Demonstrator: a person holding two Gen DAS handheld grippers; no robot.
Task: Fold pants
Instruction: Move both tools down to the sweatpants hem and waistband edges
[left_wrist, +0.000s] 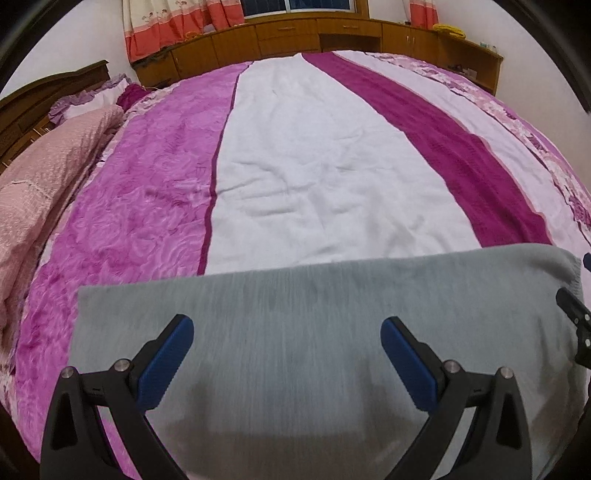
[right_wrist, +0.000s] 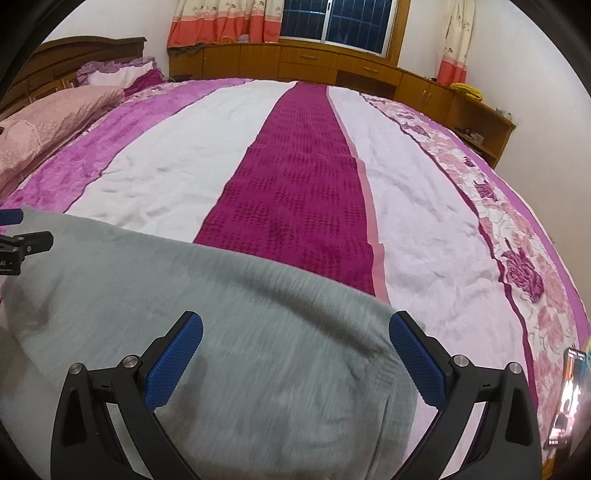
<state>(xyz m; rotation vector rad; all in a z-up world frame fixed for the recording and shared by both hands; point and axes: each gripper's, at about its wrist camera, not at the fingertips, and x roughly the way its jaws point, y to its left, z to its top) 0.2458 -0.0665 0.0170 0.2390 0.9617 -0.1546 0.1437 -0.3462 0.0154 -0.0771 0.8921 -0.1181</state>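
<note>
Grey pants (left_wrist: 317, 332) lie flat on the striped bedspread (left_wrist: 303, 177) beneath both grippers, left gripper (left_wrist: 287, 354) and right gripper (right_wrist: 295, 350), fingers spread, gripping nothing.

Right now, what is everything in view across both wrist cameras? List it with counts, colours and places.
pants: 1, grey, flat on the near edge of the bed, under both grippers
bedspread: 1, pink, white and magenta stripes, covers the bed
pillows: at least 2, pink and lilac, far left by the headboard
headboard: 1, dark wood, far left
cabinets: 1 run, brown wood, along the far wall
curtains: orange and cream, beside the window
window: 1, dark, far wall
phone: 1, screen lit, right edge of the bed
left gripper: blue fingers open above the pants
right gripper: blue fingers open above the pants
</note>
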